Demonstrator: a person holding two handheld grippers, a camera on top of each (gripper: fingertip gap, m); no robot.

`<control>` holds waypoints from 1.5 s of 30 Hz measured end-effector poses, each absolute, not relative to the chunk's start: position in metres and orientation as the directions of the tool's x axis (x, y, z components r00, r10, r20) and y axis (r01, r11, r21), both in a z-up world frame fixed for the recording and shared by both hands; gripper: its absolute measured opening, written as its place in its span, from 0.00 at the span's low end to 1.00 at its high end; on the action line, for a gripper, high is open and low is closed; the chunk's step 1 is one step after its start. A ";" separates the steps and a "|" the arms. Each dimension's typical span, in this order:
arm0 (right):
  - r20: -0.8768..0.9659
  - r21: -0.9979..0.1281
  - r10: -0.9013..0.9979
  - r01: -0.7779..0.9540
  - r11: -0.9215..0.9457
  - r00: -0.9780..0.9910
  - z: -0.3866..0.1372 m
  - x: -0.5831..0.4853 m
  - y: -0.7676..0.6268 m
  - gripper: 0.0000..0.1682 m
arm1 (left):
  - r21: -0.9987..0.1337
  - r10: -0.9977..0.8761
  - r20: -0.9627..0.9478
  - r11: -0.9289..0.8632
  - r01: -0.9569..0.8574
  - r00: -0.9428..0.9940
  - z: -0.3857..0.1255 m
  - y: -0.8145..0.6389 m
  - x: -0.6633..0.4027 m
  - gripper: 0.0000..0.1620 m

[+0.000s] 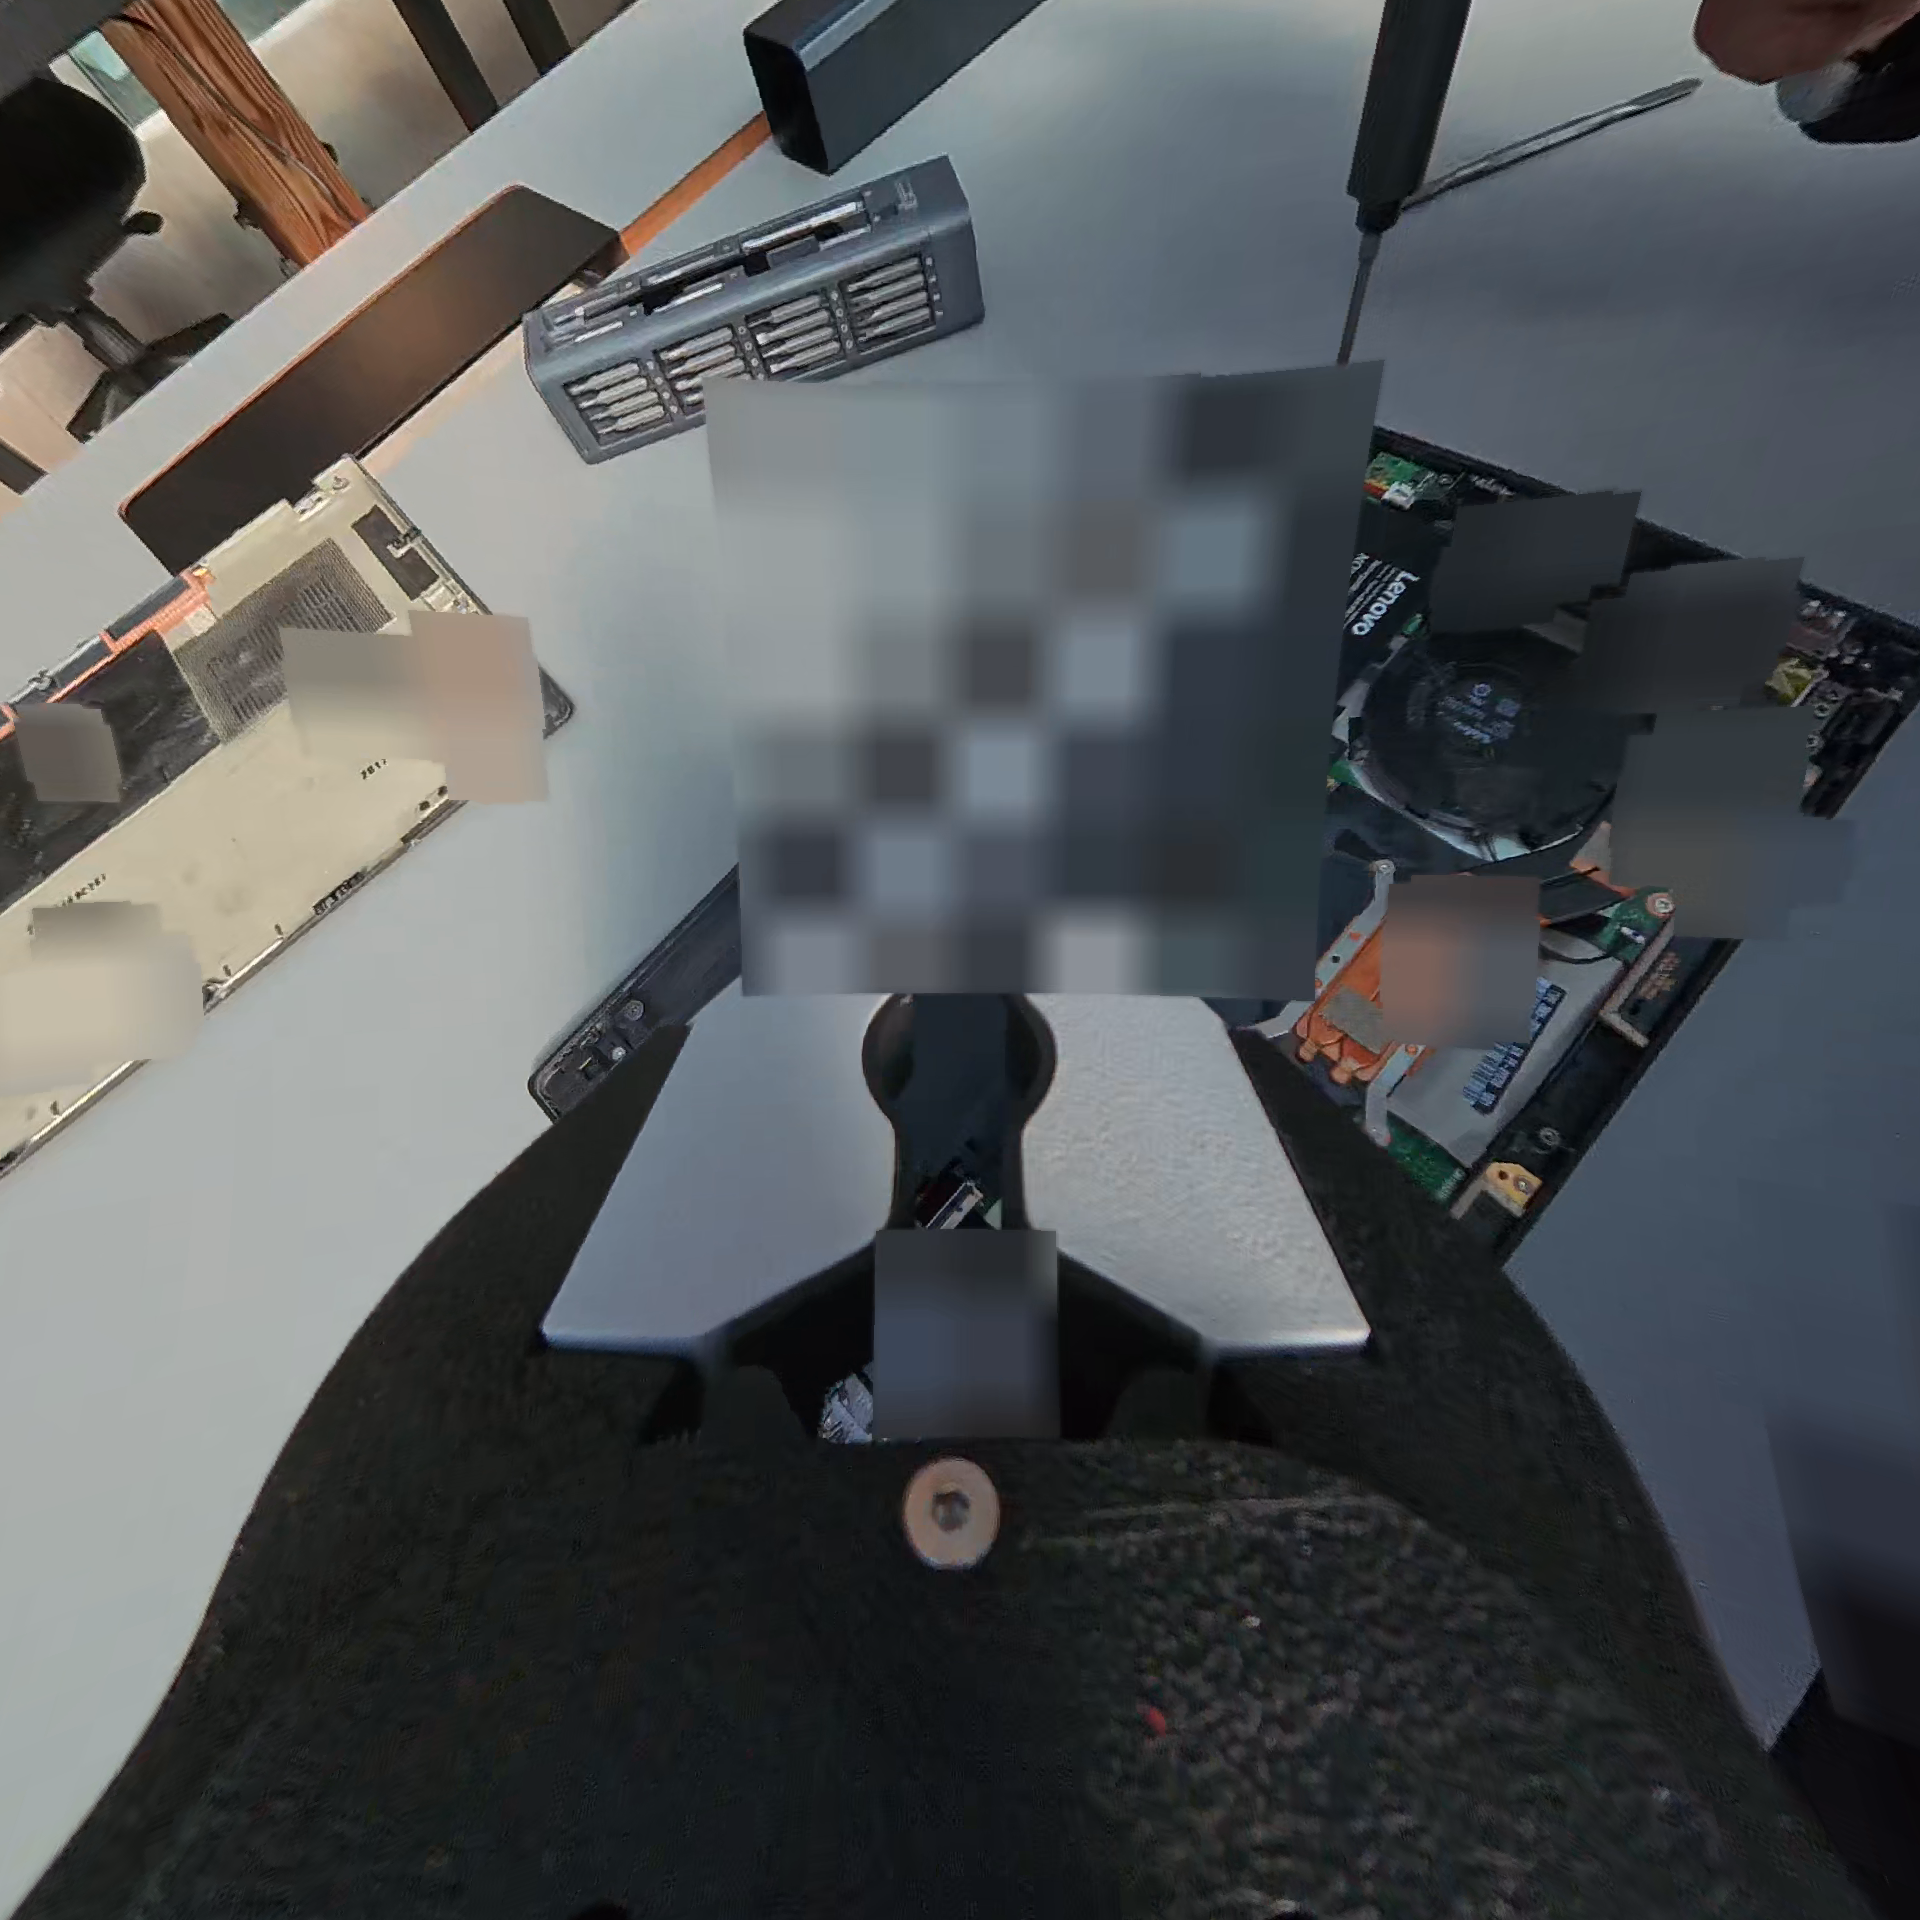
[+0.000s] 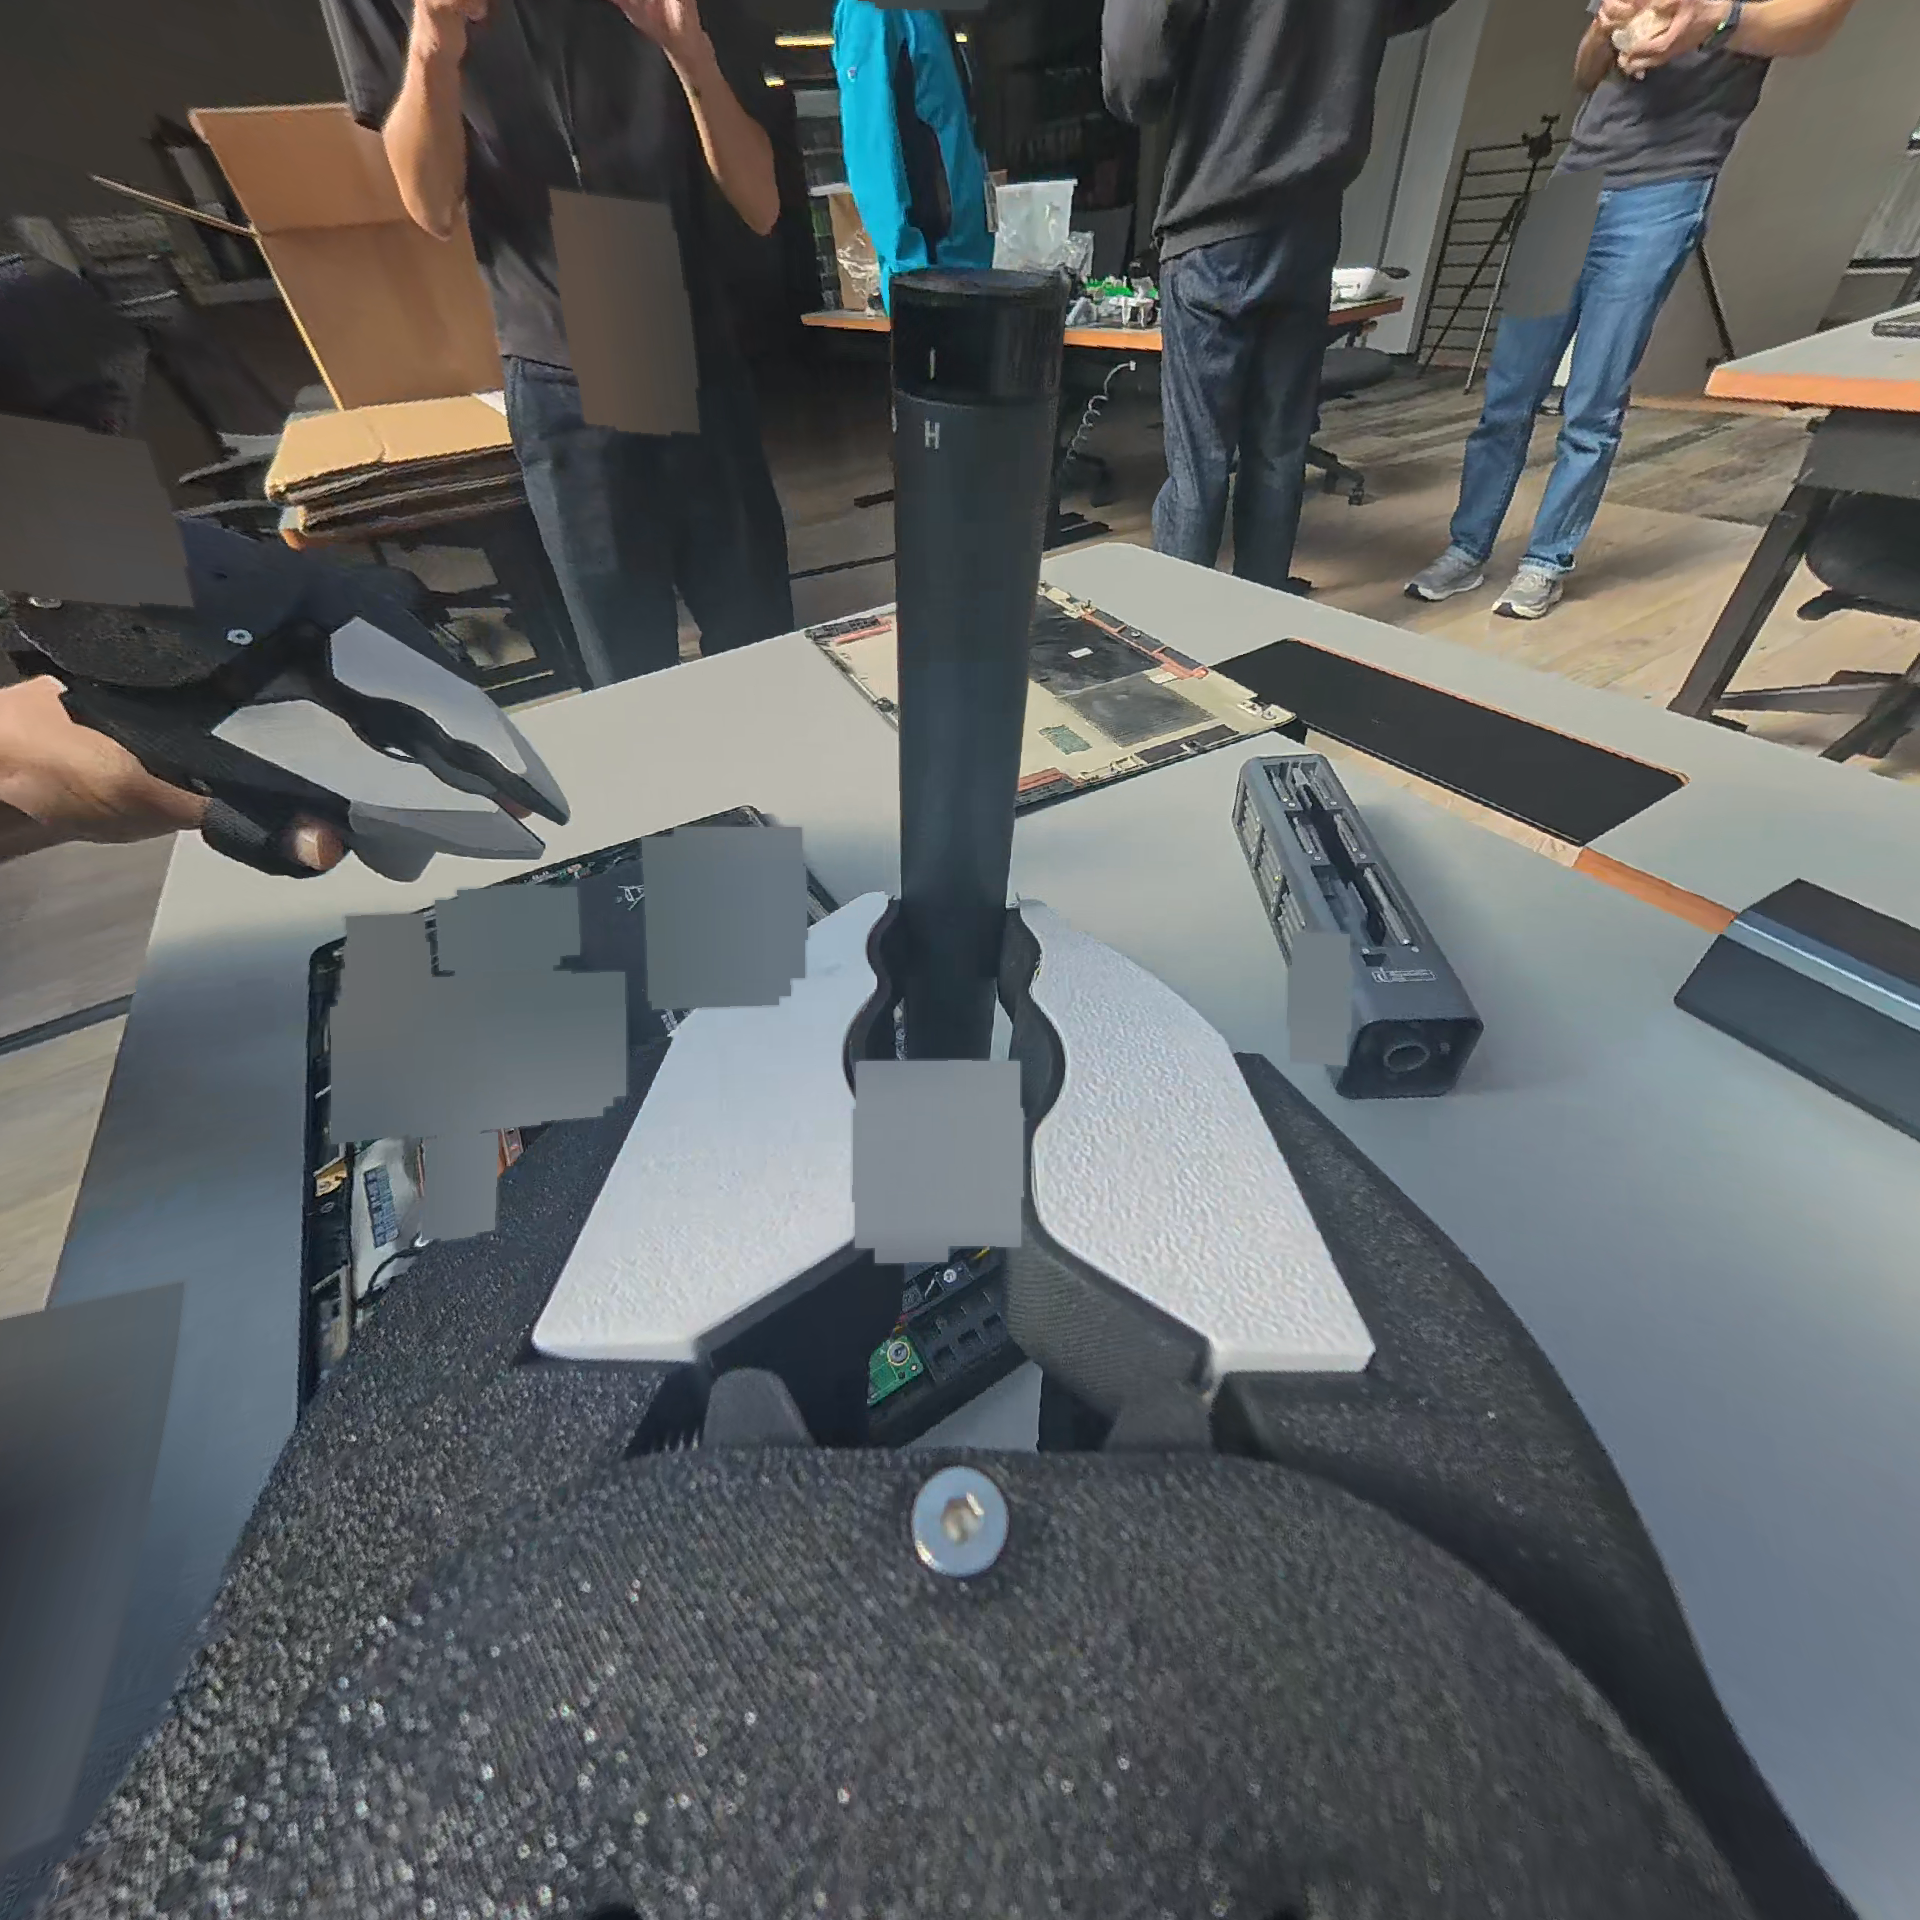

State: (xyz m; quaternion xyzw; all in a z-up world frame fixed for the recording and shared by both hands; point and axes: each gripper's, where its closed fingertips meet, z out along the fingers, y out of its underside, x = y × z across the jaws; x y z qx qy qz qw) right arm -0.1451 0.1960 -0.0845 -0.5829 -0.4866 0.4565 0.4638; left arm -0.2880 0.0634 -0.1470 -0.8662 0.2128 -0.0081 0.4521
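Note:
My right gripper (image 2: 951, 935) is shut on a black electric screwdriver (image 2: 971, 623) and holds it upright, bit down. In the left wrist view the screwdriver (image 1: 1397, 114) hangs over the far edge of an open laptop (image 1: 1475, 748), whose fan, copper heat pipe and boards are bare. My left gripper (image 1: 956, 1039) hovers over the laptop's near left corner, its tips hidden behind a mosaic patch. In the right wrist view the left gripper (image 2: 525, 821) shows with its tips together and nothing between them, above the laptop (image 2: 332, 1195).
The laptop's removed bottom cover (image 1: 260, 748) lies on the grey table. An open grey bit case (image 1: 758, 322) and its sleeve (image 1: 862, 73) lie beyond it, with a thin metal tool (image 1: 1558, 135) and a black inset panel (image 1: 364, 353). Several people stand behind the table (image 2: 1351, 1558). About 20 cm separates my left fingertips from my right.

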 end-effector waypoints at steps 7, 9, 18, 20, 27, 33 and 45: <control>-0.050 -0.986 0.997 0.157 -0.060 0.063 -0.091 -0.174 0.206 0.10 | -0.729 -0.353 -0.186 -0.576 -0.370 0.917 -0.169 0.070 -0.317 0.00; -0.042 -0.986 0.998 0.158 -0.050 0.051 -0.090 -0.178 0.207 0.10 | -0.729 -0.349 -0.183 -0.580 -0.365 0.919 -0.171 0.071 -0.324 0.00; -0.068 -0.987 0.997 0.149 -0.061 -0.041 -0.086 -0.202 0.188 0.10 | -0.707 -0.310 -0.185 -0.617 -0.346 0.933 -0.181 0.062 -0.338 0.00; -0.055 -0.987 0.997 0.152 -0.045 -0.057 -0.087 -0.210 0.182 0.10 | -0.691 -0.291 -0.194 -0.637 -0.342 0.937 -0.183 0.059 -0.341 0.00; -0.049 -0.989 0.995 0.140 -0.037 -0.083 -0.079 -0.226 0.174 0.10 | -0.678 -0.247 -0.193 -0.666 -0.311 0.950 -0.179 0.044 -0.353 0.00; -0.057 -0.989 0.993 0.139 -0.043 -0.100 -0.077 -0.243 0.170 0.10 | -0.678 -0.249 -0.184 -0.668 -0.306 0.951 -0.186 0.038 -0.367 0.00; -0.098 -0.990 0.988 0.115 -0.084 -0.120 -0.077 -0.291 0.156 0.10 | -0.696 -0.258 -0.136 -0.662 -0.277 0.957 -0.190 0.050 -0.398 0.00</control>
